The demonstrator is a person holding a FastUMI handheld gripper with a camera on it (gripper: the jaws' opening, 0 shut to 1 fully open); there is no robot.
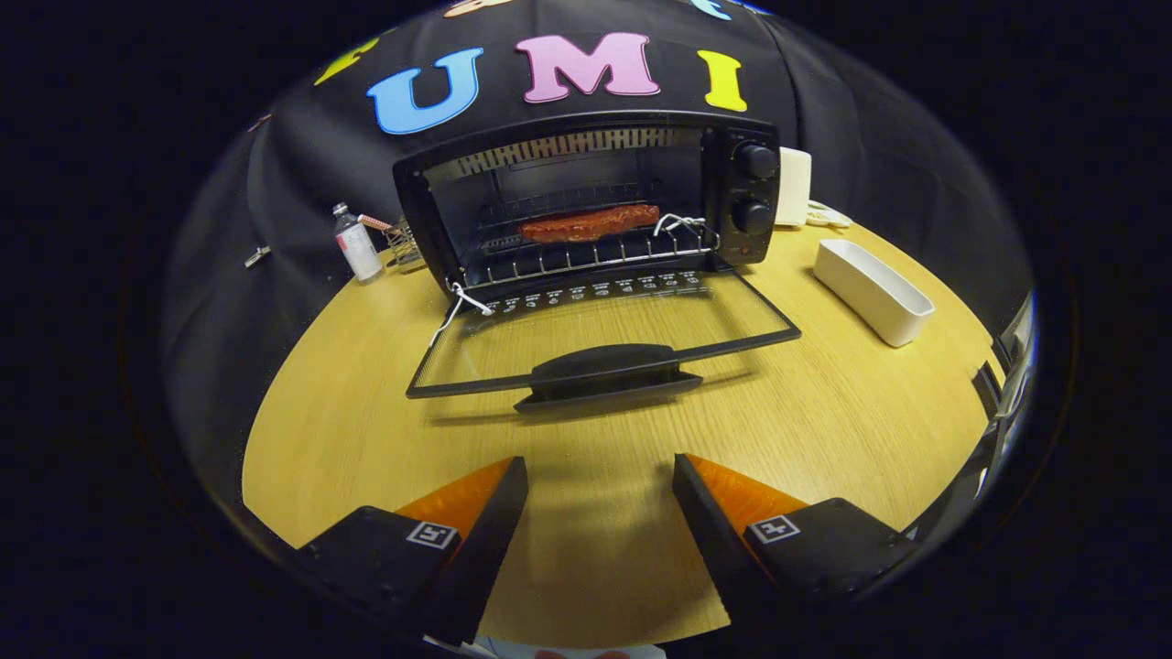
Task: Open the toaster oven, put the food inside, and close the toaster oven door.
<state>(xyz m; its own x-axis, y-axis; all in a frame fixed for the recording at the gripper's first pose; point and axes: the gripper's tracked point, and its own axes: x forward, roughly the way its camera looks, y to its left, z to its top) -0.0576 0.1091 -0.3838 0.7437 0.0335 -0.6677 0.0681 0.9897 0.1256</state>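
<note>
With the sausage (590, 222) already on the rack inside the toaster oven (586, 197), the gripper (600, 485) hovers empty, fingers apart, before the lowered door (604, 343), apparently left to close.

We see even overhead light glare softly on the wooden counter (824, 421), a shadow under the oven door (604, 329), sharp focus, and edges bowed by fisheye.

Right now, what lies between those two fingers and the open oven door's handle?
In the gripper view, only bare wooden table lies between the open, empty gripper and the door handle.
</note>
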